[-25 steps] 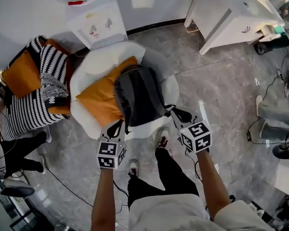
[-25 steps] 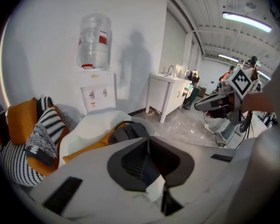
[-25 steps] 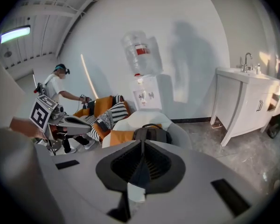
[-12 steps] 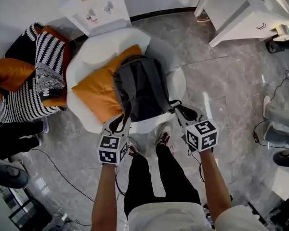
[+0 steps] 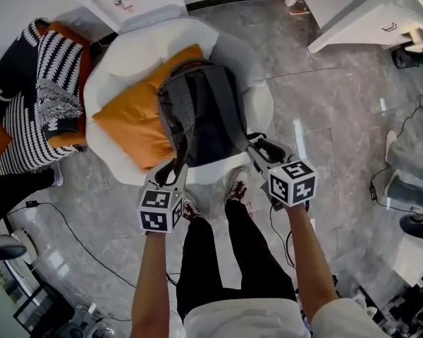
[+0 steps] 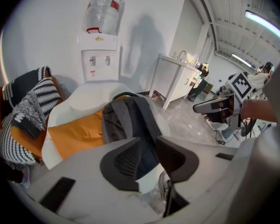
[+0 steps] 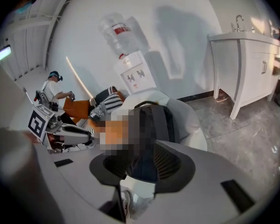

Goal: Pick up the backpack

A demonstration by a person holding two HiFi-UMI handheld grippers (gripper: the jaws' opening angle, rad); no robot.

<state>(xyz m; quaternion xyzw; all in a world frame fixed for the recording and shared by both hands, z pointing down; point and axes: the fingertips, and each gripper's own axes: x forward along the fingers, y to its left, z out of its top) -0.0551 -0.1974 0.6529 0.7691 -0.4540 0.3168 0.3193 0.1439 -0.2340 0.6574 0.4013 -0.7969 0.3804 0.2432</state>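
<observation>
Though nothing is lifted yet, the white chair (image 5: pixel 120 58) carries the backpack (image 5: pixel 197 115), which leans on an orange cushion (image 5: pixel 130 122). Its long axis runs from the chair's near edge toward the backrest, with the carry handle pointing away from the person and the straps facing up. The left claw (image 5: pixel 175 169) and right claw (image 5: pixel 259 150) have just been opening. Both stand half-wide at the bag's lower corners, the bag showing in each gap unpinched. Gripping and lifting remain.

Three cameras on the white armchair (image 5: pixel 127 58)
Head view looks steeply down on it; both gripper views face it closely from its front edge; all share the backpack (image 5: pixel 201 115).
</observation>
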